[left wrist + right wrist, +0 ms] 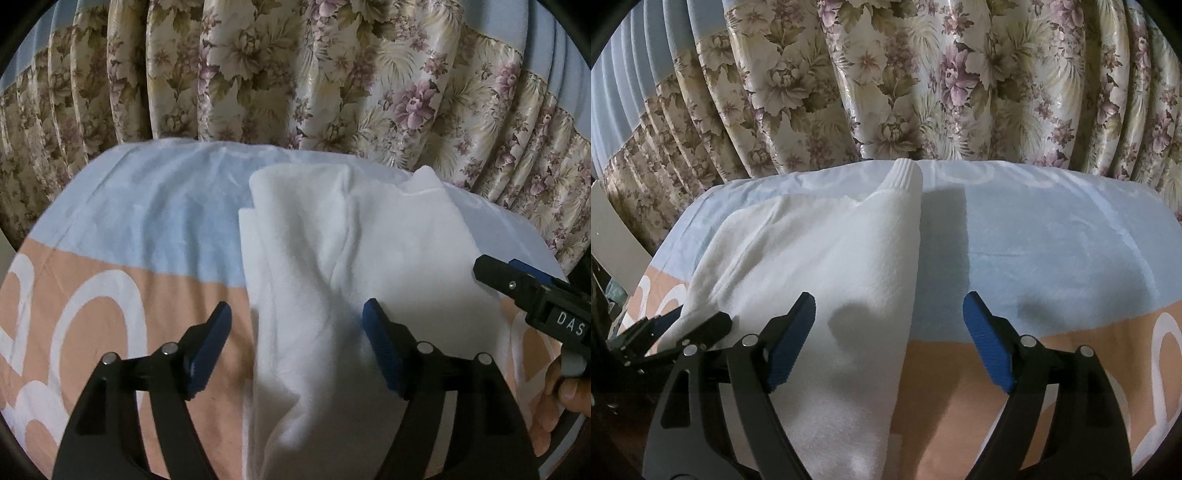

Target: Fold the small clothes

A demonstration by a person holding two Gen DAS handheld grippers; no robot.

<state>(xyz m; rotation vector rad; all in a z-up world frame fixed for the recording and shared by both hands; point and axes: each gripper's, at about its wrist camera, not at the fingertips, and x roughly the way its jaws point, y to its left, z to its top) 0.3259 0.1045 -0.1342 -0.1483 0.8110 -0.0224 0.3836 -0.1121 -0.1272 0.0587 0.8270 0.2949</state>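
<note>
Blue pads of the left gripper [297, 330] stand wide apart low in its own view, over the near part of the white garment [332, 295], pinching nothing. The right gripper [890, 323] is likewise spread open and empty, straddling the garment's right folded edge where it meets the bedsheet [1052, 258]. The garment lies lengthwise on the sheet, folded into a long narrow strip, its ribbed cuff [905, 177] pointing toward the floral curtain [886, 92] at the far side. Judging from this, the cross fold is still to come. The risk: a jaw closing here could catch the sheet along with the cloth, or only the top layer, so the strip would open out when lifted. Uneven pulls by the two hands would skew the fold.
</note>
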